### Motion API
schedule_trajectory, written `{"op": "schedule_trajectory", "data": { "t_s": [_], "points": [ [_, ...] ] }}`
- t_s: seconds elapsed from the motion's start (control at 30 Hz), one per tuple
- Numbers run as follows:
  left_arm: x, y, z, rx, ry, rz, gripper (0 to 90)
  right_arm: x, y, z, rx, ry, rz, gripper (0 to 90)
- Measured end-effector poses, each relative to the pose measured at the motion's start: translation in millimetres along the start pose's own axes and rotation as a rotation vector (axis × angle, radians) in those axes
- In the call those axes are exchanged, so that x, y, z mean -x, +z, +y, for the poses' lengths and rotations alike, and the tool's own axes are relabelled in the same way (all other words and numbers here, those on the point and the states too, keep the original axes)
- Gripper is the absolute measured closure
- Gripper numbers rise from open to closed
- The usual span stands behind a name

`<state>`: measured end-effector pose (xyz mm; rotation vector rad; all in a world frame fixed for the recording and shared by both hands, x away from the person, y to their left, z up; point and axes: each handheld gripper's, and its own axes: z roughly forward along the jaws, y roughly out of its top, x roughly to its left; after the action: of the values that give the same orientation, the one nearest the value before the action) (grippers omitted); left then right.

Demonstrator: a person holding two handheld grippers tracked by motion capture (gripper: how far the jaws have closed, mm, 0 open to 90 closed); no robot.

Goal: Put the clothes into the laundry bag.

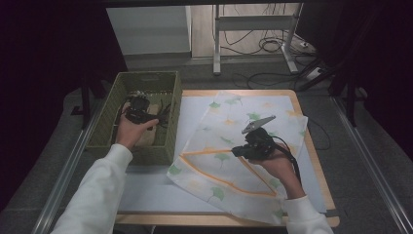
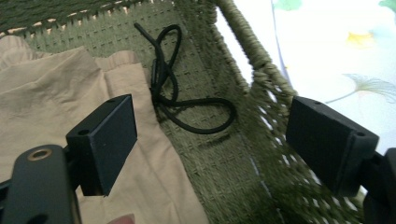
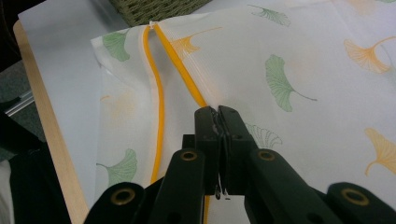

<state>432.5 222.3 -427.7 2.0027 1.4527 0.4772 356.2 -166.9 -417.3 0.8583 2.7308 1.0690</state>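
A white fabric bag printed with green and orange ginkgo leaves lies spread on the table. Its opening is trimmed with an orange zip. My right gripper is shut on that orange edge of the bag, near the bag's middle. My left gripper is inside the green woven basket at the left. Its jaws stand wide open with nothing between them, over a beige cloth and a looped black cord on the basket floor.
The basket wall stands close to the left gripper's right jaw, with the bag just past it. A pale mat covers the wooden table. Desk legs and cables stand on the floor beyond the far edge.
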Motion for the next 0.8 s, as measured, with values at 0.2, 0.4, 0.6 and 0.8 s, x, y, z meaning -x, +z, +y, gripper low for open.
{"op": "schedule_trajectory", "data": {
  "t_s": [0.2,0.4,0.6,0.8],
  "points": [
    [-7.3,6.2,2.5,-0.013,-0.017,0.017,15.9,0.5,0.2,-0.2,-0.001,-0.001,0.002,85.7],
    [-10.5,14.1,3.6,-0.028,-0.012,0.031,15.2,0.4,0.7,-0.3,-0.003,-0.002,0.005,85.7],
    [-15.3,19.4,8.0,-0.024,-0.038,0.029,15.3,0.4,0.8,-0.3,-0.002,-0.005,0.007,85.7],
    [-22.3,23.7,12.3,-0.037,-0.047,0.052,14.8,0.7,0.6,-0.5,-0.002,-0.003,0.006,85.7]
  ]
}}
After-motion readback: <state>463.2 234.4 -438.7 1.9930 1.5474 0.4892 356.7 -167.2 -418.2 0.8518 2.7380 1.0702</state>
